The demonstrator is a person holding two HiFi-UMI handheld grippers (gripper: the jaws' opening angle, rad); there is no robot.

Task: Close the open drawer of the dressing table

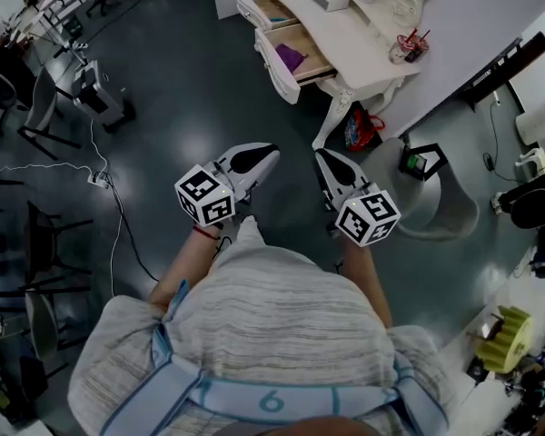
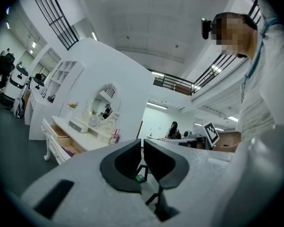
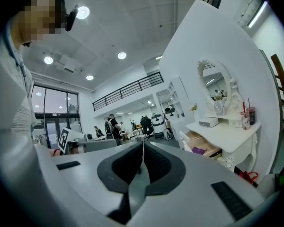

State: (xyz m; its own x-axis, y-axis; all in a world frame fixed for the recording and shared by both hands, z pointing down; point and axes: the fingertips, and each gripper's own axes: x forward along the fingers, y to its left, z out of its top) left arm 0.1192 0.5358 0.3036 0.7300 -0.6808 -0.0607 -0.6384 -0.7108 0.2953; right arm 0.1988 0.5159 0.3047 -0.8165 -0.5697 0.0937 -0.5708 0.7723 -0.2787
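Observation:
The white dressing table (image 1: 359,39) stands at the top of the head view, some way ahead of both grippers. Two of its drawers are pulled out: the nearer drawer (image 1: 295,54) holds a purple thing (image 1: 290,57), and a second drawer (image 1: 265,9) is open behind it. My left gripper (image 1: 262,155) and right gripper (image 1: 325,159) hang side by side over the dark floor, both shut and empty. The left gripper view has the left gripper (image 2: 142,144) with the table (image 2: 83,135) at the left. In the right gripper view the right gripper (image 3: 143,146) has the open drawer (image 3: 202,144) at its right.
A red bag (image 1: 361,131) lies under the table beside its leg. A round white stool (image 1: 440,209) and a black device (image 1: 422,162) stand to the right. Cups with straws (image 1: 409,45) sit on the tabletop. A cable (image 1: 113,198) runs across the floor at left, near dark chairs.

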